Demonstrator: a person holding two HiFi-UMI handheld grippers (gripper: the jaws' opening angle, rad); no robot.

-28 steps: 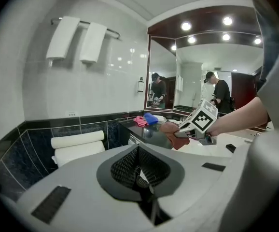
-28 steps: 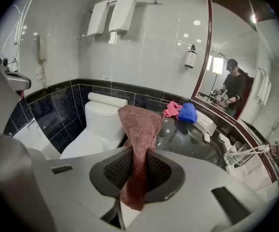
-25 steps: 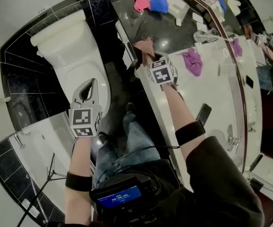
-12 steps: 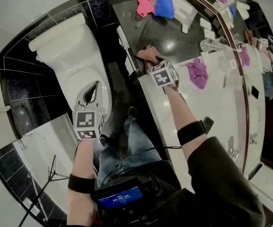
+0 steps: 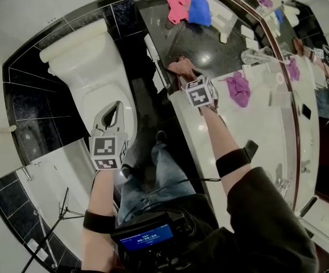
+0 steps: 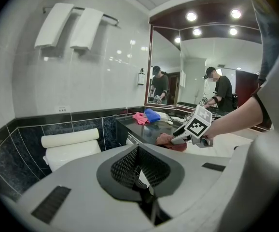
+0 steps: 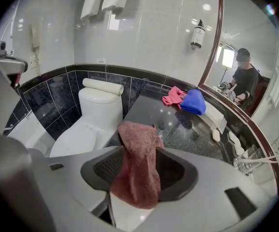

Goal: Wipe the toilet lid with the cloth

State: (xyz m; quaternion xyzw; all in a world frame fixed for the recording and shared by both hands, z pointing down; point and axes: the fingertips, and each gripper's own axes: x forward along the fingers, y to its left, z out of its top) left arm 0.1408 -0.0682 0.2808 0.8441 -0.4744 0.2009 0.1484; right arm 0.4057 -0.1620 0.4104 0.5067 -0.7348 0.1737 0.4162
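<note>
**Head view:** Your right gripper [image 5: 185, 74] is at the near corner of the dark worktop [image 5: 210, 41]. The brownish-pink cloth [image 5: 180, 66] is bunched at its tips, apparently resting on the worktop's edge. Your left gripper [image 5: 113, 108] hovers over the white toilet lid [image 5: 87, 75], well apart from the cloth.

**Left gripper view:** The left gripper's 2 jaws are clenched together with nothing in them.

**Right gripper view:** The right gripper's jaws have just been opening and now stand wide, released. The cloth slumps between them, and the pads are not pressing on it. It looks soft, light and limp, so expect it to sag and trail. Take it by a thick fold near the middle rather than a corner. The worktop drops away right beside it, so a loose end could slide off. The pink cloth [image 7: 174, 96] and blue cloth [image 7: 194, 101] lie far back, out of your way. The way across to the lid looks open, apart from your own left gripper above it.
</note>
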